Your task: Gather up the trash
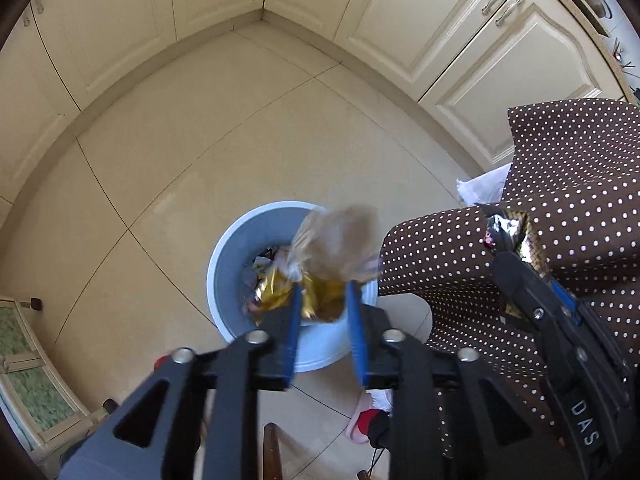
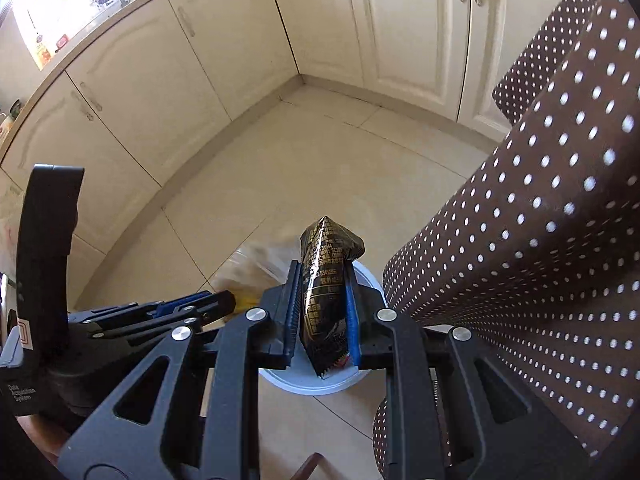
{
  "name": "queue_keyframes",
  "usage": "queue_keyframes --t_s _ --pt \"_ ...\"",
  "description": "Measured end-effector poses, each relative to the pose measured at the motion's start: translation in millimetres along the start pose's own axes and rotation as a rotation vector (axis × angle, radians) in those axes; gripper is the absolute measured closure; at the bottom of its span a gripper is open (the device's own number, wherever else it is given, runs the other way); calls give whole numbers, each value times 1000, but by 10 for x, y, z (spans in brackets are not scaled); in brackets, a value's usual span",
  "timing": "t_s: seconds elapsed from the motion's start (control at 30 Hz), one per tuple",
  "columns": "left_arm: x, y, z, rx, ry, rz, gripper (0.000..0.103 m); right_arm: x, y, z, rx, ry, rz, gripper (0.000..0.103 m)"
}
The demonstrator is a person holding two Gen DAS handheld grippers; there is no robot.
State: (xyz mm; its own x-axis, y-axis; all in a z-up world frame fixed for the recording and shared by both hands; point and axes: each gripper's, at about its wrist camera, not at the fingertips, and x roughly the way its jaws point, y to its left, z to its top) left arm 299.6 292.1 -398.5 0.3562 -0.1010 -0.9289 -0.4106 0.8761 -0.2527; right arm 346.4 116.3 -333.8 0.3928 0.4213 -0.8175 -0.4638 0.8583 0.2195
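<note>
A blue trash bin stands on the tiled floor with gold and mixed wrappers inside. My left gripper is open above the bin. A blurred clear plastic bag is in the air just beyond its tips, not gripped; it also shows in the right wrist view. My right gripper is shut on a black snack wrapper with gold print, held above the bin's rim. The right gripper and its wrapper also show in the left wrist view.
A table with a brown polka-dot cloth hangs close on the right, also in the right wrist view. Cream cabinets line the corner. White crumpled paper lies by the cloth. A red slipper and a chair are below.
</note>
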Motion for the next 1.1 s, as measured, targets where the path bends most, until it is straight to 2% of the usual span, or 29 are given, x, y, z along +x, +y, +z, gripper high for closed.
queue_keyframes --t_s 0.07,0.37,0.5,0.77,0.83,0.9,0.93,1.1 --pt "-6 -9 3 -8 -1 12 68 34 -45 2 4 6 1 83" --pt "-152 216 -10 -84 -43 80 63 189 26 50 7 39 27 83" --pt "-255 316 -19 -113 -59 77 61 245 101 64 9 52 45 82" --pt "-369 295 -12 -104 -78 60 59 282 207 105 5 45 59 78" --pt "-399 306 -21 -102 -81 61 59 276 237 117 3 39 60 74" --pt "-433 312 -32 -100 -88 64 59 237 247 114 -1 22 58 63" --pt "-453 307 -36 -100 -93 67 59 211 275 127 -5 6 56 61" --pt "-624 225 -61 -83 -128 83 58 64 308 155 -14 -33 46 61"
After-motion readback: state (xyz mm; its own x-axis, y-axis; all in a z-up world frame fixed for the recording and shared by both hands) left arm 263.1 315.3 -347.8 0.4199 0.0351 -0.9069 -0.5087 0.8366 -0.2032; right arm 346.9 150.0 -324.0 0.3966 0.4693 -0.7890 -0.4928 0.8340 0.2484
